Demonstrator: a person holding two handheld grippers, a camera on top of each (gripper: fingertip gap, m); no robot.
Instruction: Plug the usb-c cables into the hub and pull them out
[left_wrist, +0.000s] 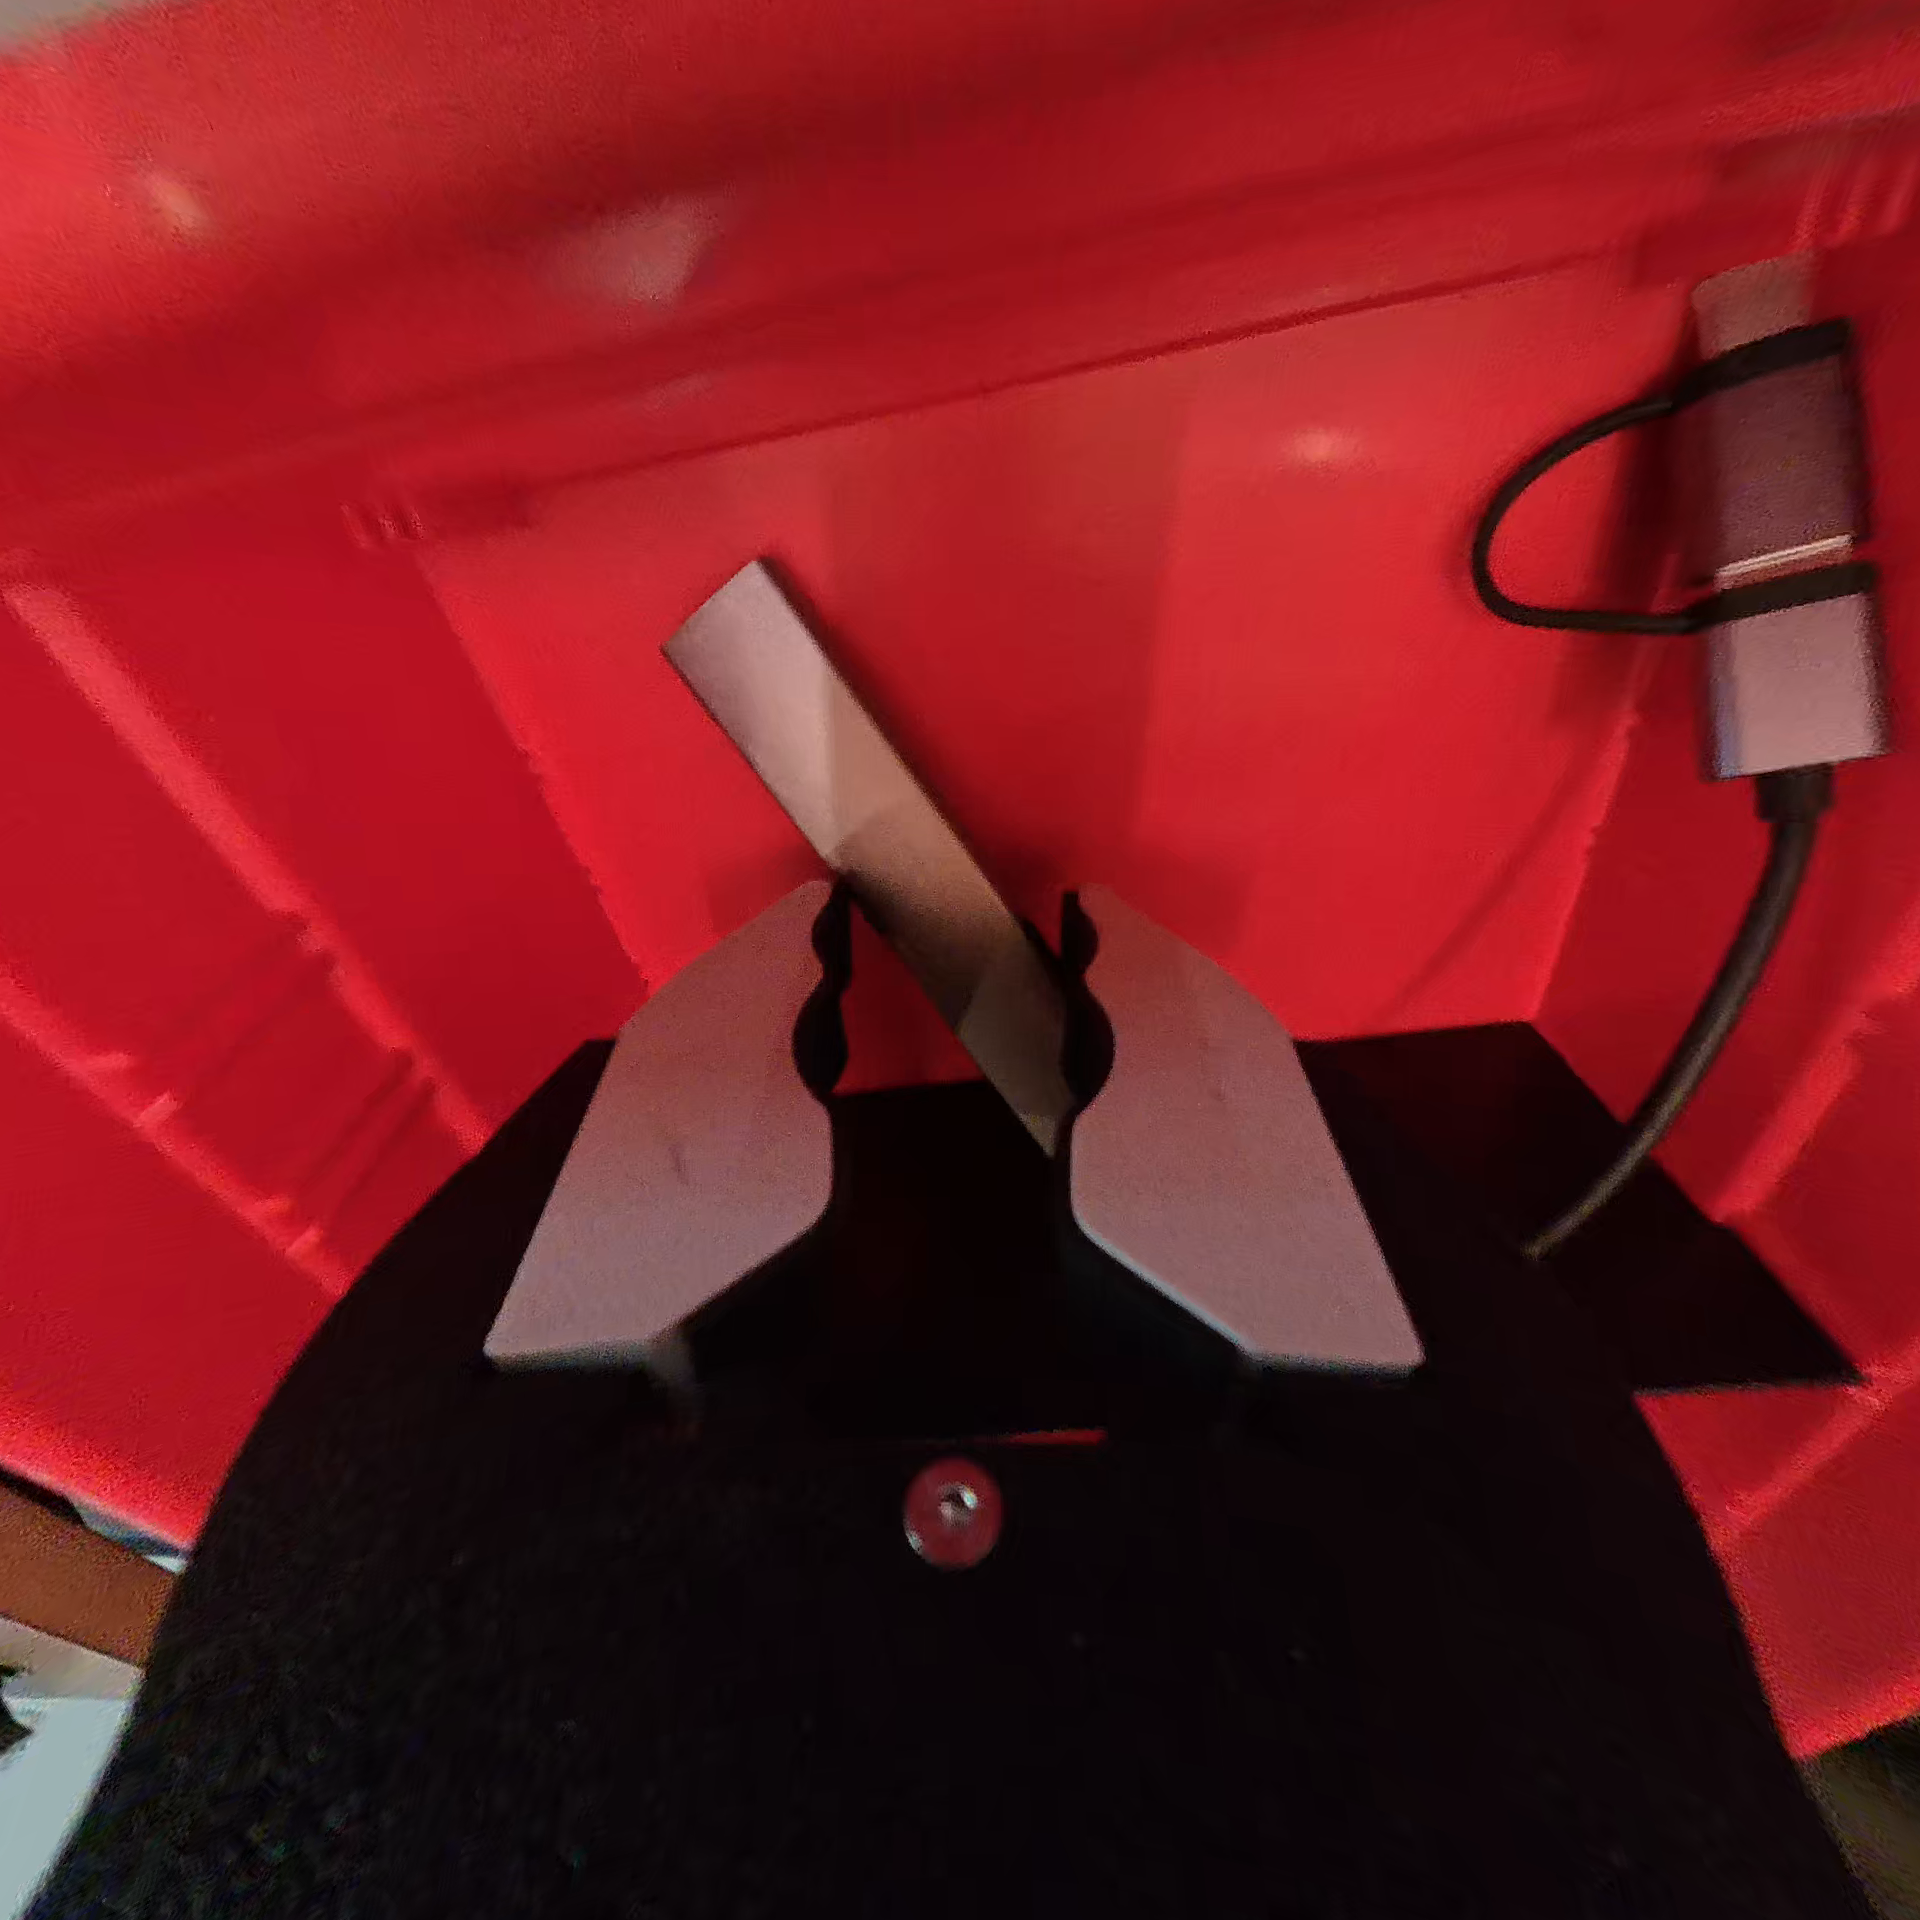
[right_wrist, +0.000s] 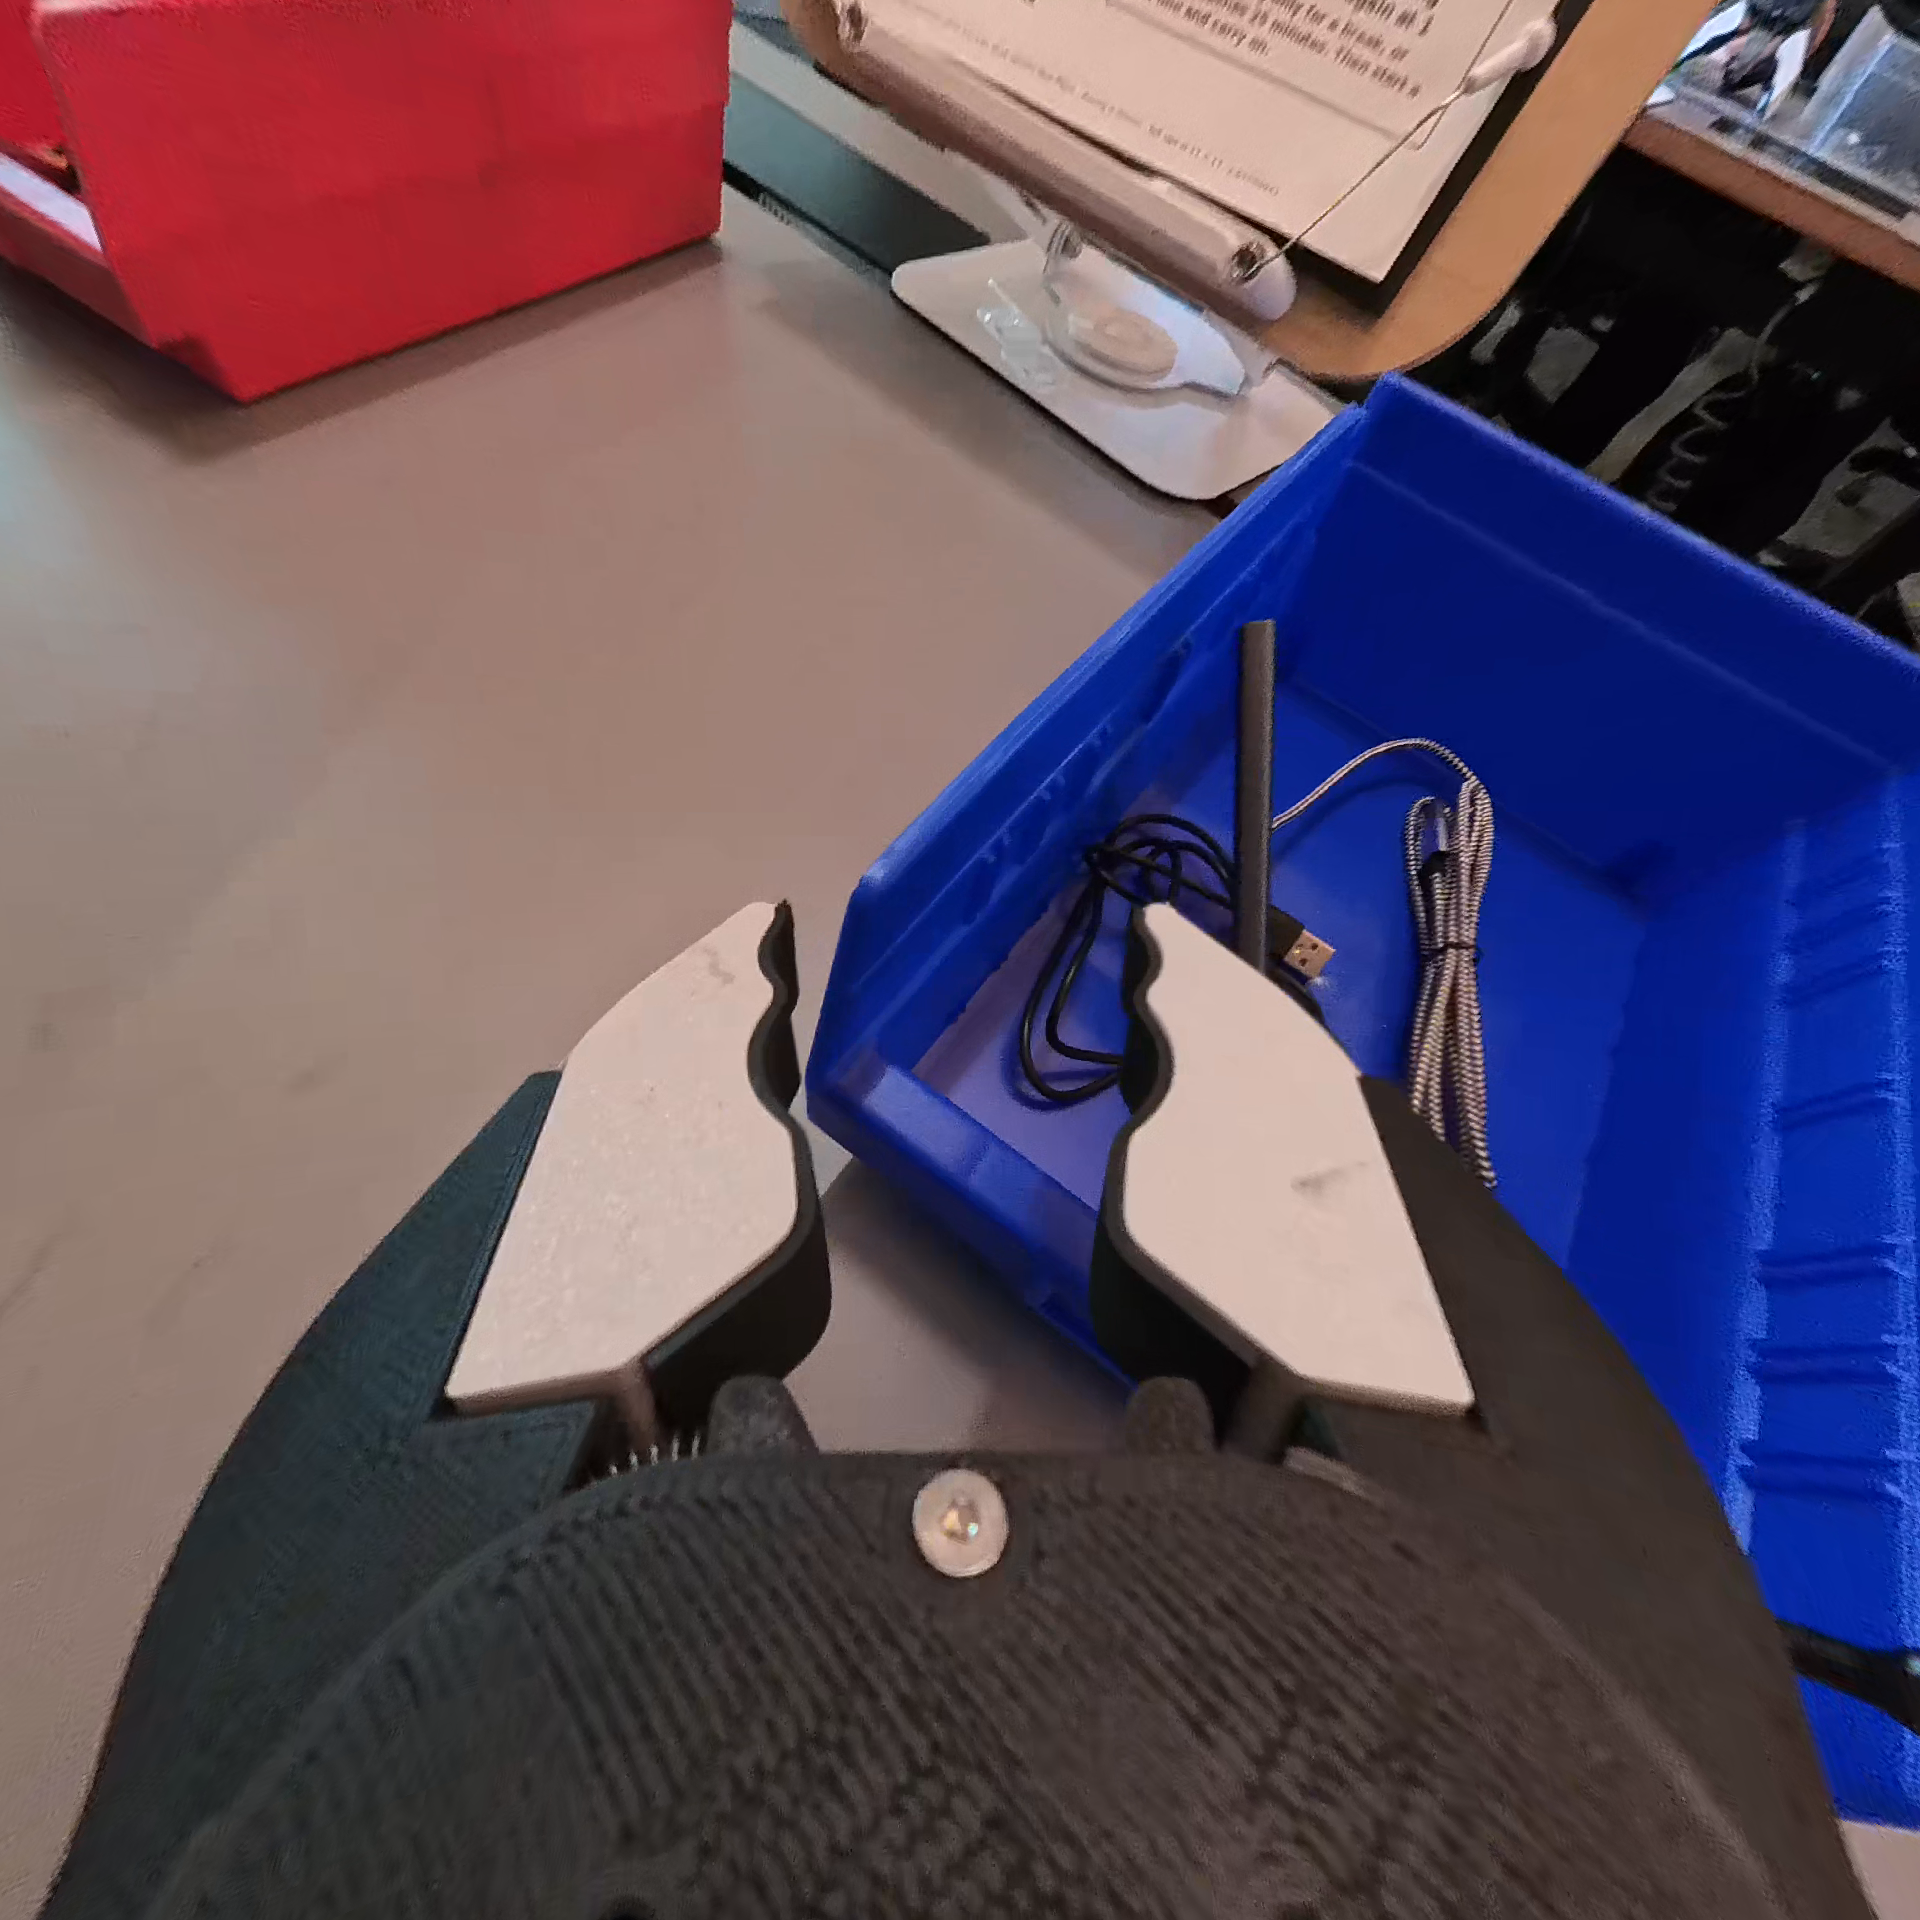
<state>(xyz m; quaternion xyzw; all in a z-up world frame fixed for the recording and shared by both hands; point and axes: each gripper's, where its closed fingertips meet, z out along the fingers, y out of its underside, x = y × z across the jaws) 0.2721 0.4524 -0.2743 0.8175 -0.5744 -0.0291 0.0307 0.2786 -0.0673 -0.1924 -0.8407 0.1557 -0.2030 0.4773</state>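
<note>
In the left wrist view my left gripper (left_wrist: 951, 904) is inside a red bin (left_wrist: 1039, 312). Its jaws are closed on a slim grey hub (left_wrist: 821, 727), which runs diagonally between them, touching the left tip and the right pad. A second grey adapter (left_wrist: 1782, 499) with short black cables lies at the bin's right wall. In the right wrist view my right gripper (right_wrist: 961, 920) is open and empty, above the near-left corner of a blue bin (right_wrist: 1558, 582). In that bin lie a coiled black cable (right_wrist: 1081, 935), a bundled braided cable (right_wrist: 1449, 935) and a dark grey bar (right_wrist: 1255, 790).
The red bin (right_wrist: 395, 177) shows at the back left of the grey table (right_wrist: 468, 675) in the right wrist view. A document stand (right_wrist: 1143, 208) with a printed page stands behind the blue bin. A USB-A plug (right_wrist: 1307, 951) lies beside the dark bar. The left gripper's tips are roughly 55 cm from the right gripper's.
</note>
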